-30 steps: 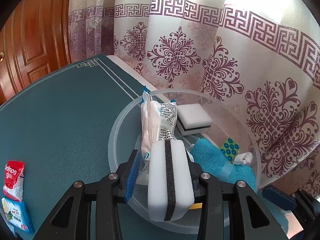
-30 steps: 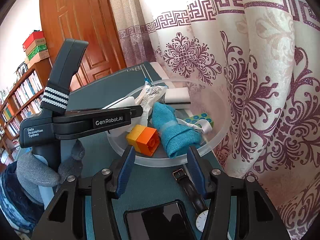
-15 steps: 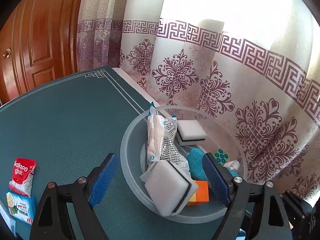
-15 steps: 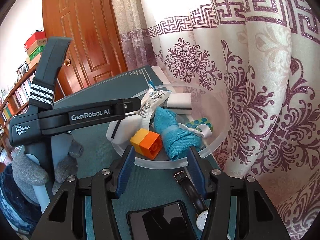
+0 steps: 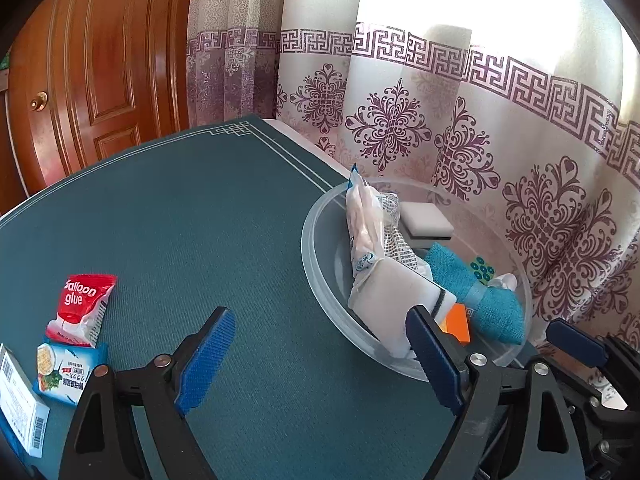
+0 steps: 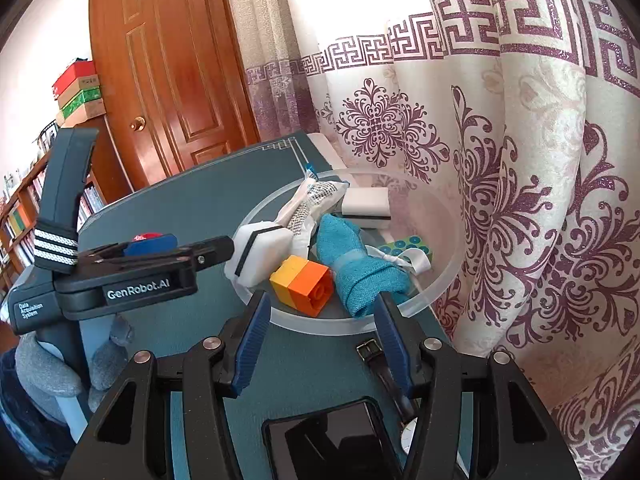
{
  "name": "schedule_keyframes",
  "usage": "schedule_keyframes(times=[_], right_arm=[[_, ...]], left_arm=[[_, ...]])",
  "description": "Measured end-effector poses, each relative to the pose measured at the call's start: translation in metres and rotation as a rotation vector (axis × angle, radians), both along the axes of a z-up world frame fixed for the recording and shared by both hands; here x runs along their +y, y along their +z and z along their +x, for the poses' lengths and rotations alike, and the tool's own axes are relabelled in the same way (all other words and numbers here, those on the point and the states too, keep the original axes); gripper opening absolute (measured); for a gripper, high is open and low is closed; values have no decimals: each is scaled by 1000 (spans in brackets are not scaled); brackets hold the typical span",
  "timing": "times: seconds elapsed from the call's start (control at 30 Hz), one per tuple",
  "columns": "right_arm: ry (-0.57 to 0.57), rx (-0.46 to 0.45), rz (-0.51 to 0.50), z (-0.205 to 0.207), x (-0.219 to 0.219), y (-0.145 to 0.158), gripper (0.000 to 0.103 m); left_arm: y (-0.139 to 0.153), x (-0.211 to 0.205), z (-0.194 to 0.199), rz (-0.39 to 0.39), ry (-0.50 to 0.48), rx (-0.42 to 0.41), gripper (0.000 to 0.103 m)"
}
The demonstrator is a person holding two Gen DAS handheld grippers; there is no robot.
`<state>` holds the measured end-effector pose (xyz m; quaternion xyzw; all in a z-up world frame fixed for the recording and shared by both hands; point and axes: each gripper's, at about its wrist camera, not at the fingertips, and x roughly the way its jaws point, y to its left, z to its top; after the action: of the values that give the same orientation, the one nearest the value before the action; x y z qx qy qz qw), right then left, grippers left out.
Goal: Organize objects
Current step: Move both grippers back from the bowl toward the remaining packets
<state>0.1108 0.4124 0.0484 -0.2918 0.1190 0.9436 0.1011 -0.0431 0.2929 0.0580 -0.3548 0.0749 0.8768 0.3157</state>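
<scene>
A clear plastic bowl (image 5: pixel 316 264) (image 6: pixel 444 280) stands at the table's far right by the curtain. In it lie a white sponge with a black stripe (image 5: pixel 396 300) (image 6: pixel 260 252), a second white sponge (image 5: pixel 426 222), a plastic packet (image 5: pixel 362 224), a teal cloth (image 5: pixel 480 296) (image 6: pixel 360 264) and an orange-yellow block (image 6: pixel 302 284). My left gripper (image 5: pixel 320 364) is open and empty, just left of the bowl. My right gripper (image 6: pixel 320 344) is open and empty, in front of the bowl.
A red "balloon glue" packet (image 5: pixel 82 308), a blue sachet (image 5: pixel 66 372) and a white box (image 5: pixel 18 400) lie at the table's left. A black phone (image 6: pixel 336 440) and a wristwatch (image 6: pixel 384 376) lie under my right gripper. Curtain hangs close behind the bowl.
My left gripper opened and let the striped sponge go into the bowl, then drew back to the left. The right gripper stayed almost still.
</scene>
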Motion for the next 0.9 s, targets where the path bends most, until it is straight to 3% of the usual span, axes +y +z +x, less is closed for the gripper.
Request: schedule_keyframes(times=[0.27, 0.37, 0.7, 0.9], right_arm=[[-9, -3, -4, 0, 1, -1, 55], [-11, 1, -2, 2, 1, 0, 56], [-15, -11, 1, 0, -2, -1, 56], [-5, -18, 1, -1, -10, -1, 56]], left_arm=[[-16, 11, -13, -60, 43, -38, 92], [-16, 4, -13, -34, 46, -58, 92], [-1, -17, 0, -21, 89, -8, 102], [8, -39, 4, -11, 133, 12, 102]])
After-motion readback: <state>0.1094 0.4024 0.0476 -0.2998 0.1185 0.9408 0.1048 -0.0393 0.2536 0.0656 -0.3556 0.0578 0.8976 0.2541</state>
